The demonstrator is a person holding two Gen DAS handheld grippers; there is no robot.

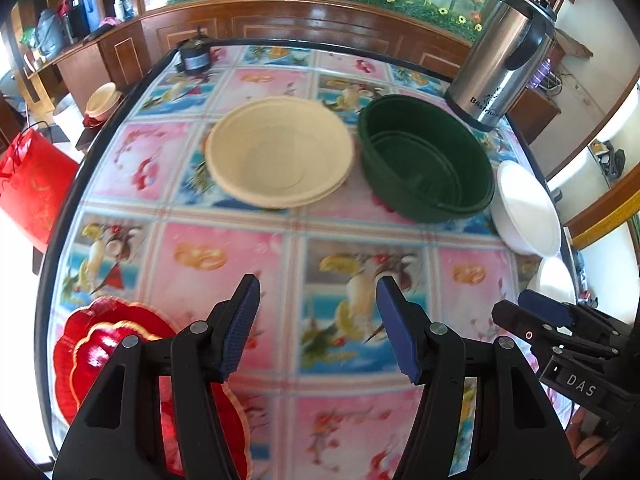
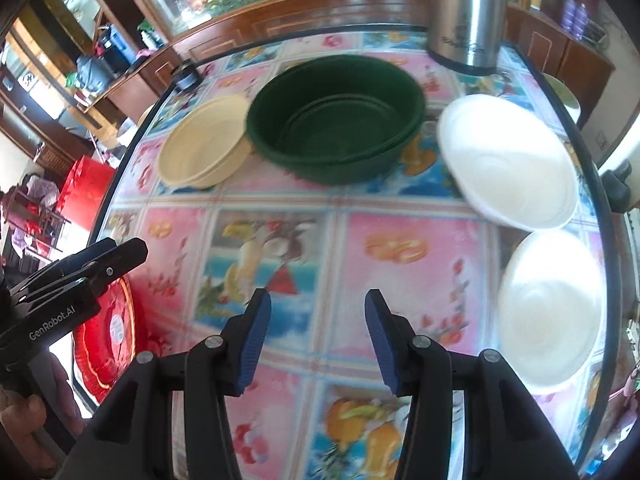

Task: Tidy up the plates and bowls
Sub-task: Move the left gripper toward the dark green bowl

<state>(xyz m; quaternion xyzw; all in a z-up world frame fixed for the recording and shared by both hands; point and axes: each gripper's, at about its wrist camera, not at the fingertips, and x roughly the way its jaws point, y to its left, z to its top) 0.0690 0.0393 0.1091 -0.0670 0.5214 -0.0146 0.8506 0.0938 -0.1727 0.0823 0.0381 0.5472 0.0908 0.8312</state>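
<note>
Left hand-held gripper (image 1: 318, 320) pitched steeply down over the tabletop (image 1: 280, 252), jaws apart, nothing between them. Right hand-held gripper (image 2: 318, 332) same pose, jaws apart and empty, just beside the left one. Red scalloped plates (image 1: 100, 344) sit under the left one's left finger. Ahead of both: cream bowls (image 1: 280, 152), nested; green bowls (image 1: 424, 156) just right of them, nested too. White bowl (image 2: 508, 160) ahead-right of the right hand-held gripper, second white bowl (image 2: 552, 312) right beside its right finger. Steel flask (image 1: 504, 56) beyond the green stack.
</note>
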